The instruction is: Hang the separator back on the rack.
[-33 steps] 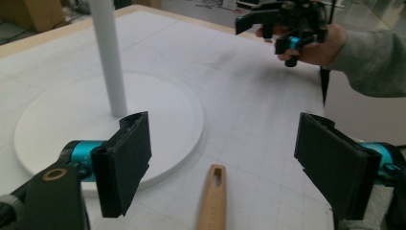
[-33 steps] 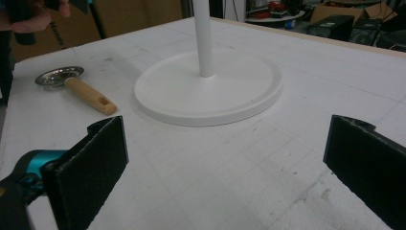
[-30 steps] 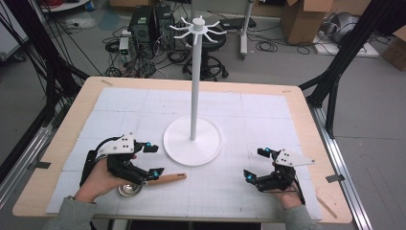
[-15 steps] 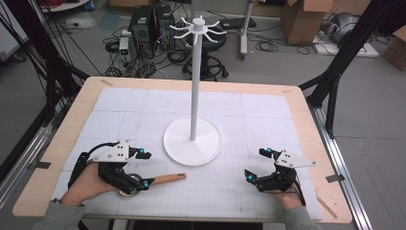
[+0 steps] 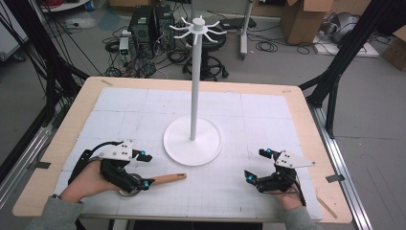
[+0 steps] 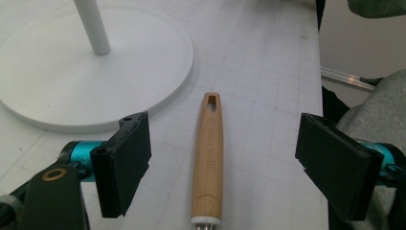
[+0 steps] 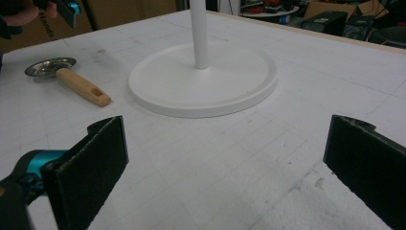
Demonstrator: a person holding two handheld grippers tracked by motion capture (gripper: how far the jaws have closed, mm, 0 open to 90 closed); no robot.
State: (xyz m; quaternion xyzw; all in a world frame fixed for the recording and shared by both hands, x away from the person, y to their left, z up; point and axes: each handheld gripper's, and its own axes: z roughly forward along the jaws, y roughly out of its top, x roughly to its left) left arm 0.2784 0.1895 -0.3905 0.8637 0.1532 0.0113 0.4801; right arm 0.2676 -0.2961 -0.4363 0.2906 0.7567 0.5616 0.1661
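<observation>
A utensil with a wooden handle and a round metal head lies flat on the white mat, left of centre near the front edge. My left gripper is open just above it. In the left gripper view the handle runs straight out between the two jaws and touches neither; my left gripper has its jaws wide apart. At the front right my right gripper is open and holds nothing. In its own view my right gripper faces the stand's base.
A tall white stand with a ring of hooks on top rises from a round base mid-table. The wooden table edge frames the mat. Black frame posts, cables and boxes stand beyond the table.
My left gripper has drawn back a little toward the near edge and now covers most of the utensil's metal head. The right gripper has hardly moved.
</observation>
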